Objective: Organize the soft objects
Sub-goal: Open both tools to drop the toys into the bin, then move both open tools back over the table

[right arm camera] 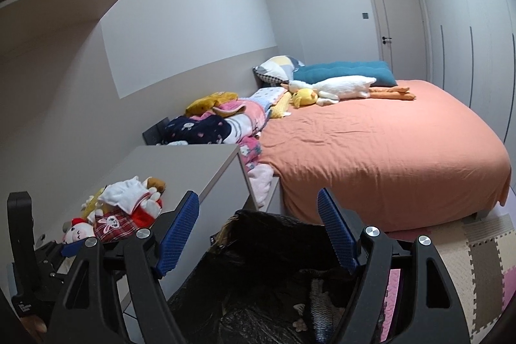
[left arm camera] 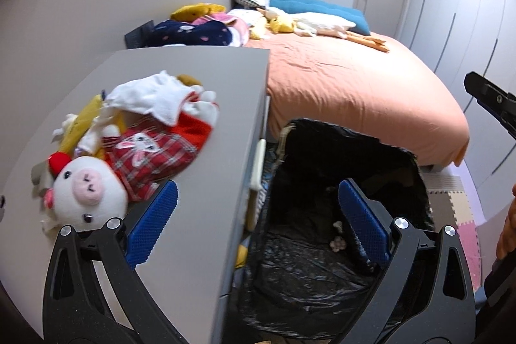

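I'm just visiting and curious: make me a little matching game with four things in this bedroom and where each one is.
Things:
1. pig plush
2. goose plush
3. black bin bag
4. foam mat

Places:
A. on the floor beside the bed
B. on the grey desk top
C. standing open between desk and bed
D. lying on the orange bed sheet

Pairs: 1-B, 2-D, 3-C, 4-A

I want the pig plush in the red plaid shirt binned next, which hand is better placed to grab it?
Left, probably: its open tool sits beside the white pig plush on the grey cabinet; the right hovers over the black-lined bin.
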